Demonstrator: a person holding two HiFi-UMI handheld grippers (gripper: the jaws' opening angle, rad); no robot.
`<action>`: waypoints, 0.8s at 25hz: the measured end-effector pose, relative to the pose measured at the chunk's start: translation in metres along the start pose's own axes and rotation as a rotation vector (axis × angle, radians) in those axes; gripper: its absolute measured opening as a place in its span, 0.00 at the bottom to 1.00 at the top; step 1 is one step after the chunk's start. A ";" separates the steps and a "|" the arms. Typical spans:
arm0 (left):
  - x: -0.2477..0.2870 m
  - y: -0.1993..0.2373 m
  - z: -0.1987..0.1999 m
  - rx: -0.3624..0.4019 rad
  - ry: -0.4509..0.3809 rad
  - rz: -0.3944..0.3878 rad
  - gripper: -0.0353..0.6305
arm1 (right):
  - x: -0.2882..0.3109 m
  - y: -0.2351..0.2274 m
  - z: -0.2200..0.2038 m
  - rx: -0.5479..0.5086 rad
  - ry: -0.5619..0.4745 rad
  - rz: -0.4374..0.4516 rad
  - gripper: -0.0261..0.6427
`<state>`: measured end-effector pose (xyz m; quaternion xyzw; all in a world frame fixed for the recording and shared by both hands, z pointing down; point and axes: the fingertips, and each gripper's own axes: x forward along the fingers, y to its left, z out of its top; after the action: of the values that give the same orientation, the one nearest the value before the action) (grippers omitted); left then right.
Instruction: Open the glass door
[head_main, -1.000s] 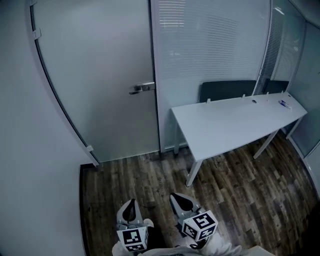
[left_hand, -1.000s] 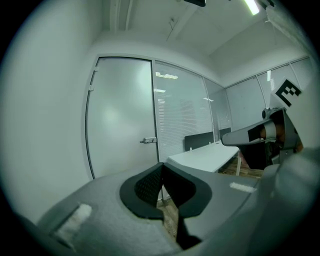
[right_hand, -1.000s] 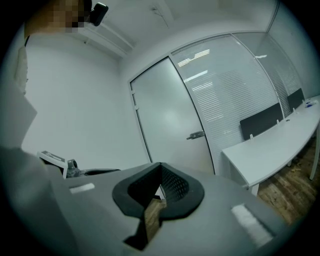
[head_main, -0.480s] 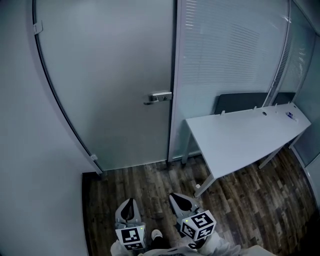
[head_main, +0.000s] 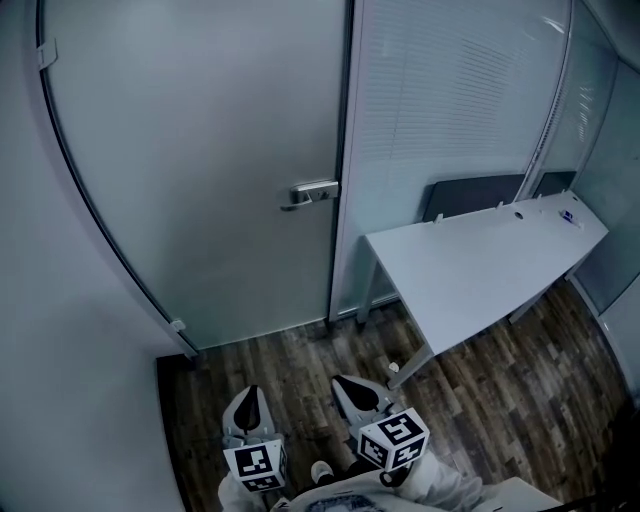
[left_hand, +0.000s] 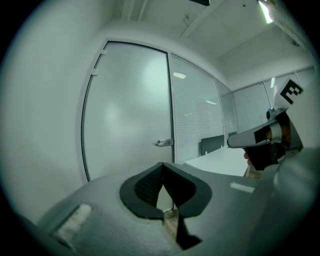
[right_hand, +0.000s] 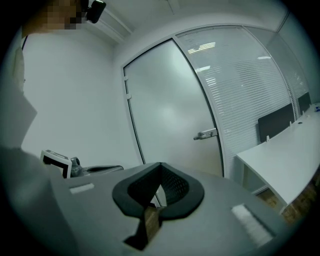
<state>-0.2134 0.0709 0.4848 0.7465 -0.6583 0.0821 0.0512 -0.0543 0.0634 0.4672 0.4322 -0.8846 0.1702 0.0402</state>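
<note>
Looking at the head view, the glass door (head_main: 200, 180) filled the upper left of the frame, closed, with its handle (head_main: 313, 192) near the centre, on the door's right edge. The lever lay level, free end pointing left. Both tools sat at the bottom, well apart from it: the left tool (head_main: 248, 398) and right tool (head_main: 352, 388), each pressed together on nothing. The handle was up-frame from both, a bit nearer the right tool I'd say. The worktop (head_main: 480, 270) stood off to the right.

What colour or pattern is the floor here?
The floor has a dark brown wood-plank pattern with lighter streaks; the head view shows it best.
</note>
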 end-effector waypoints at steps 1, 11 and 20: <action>0.004 -0.001 0.001 -0.005 -0.002 -0.010 0.06 | 0.002 -0.003 0.000 -0.001 0.005 -0.008 0.05; 0.037 -0.004 0.004 0.028 -0.010 -0.048 0.06 | 0.028 -0.026 0.011 -0.002 -0.012 -0.032 0.05; 0.100 0.003 0.001 0.056 0.026 -0.021 0.06 | 0.089 -0.068 0.017 0.040 -0.004 0.009 0.05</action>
<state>-0.2047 -0.0273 0.5030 0.7534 -0.6471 0.1095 0.0398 -0.0557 -0.0473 0.4889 0.4292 -0.8831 0.1874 0.0290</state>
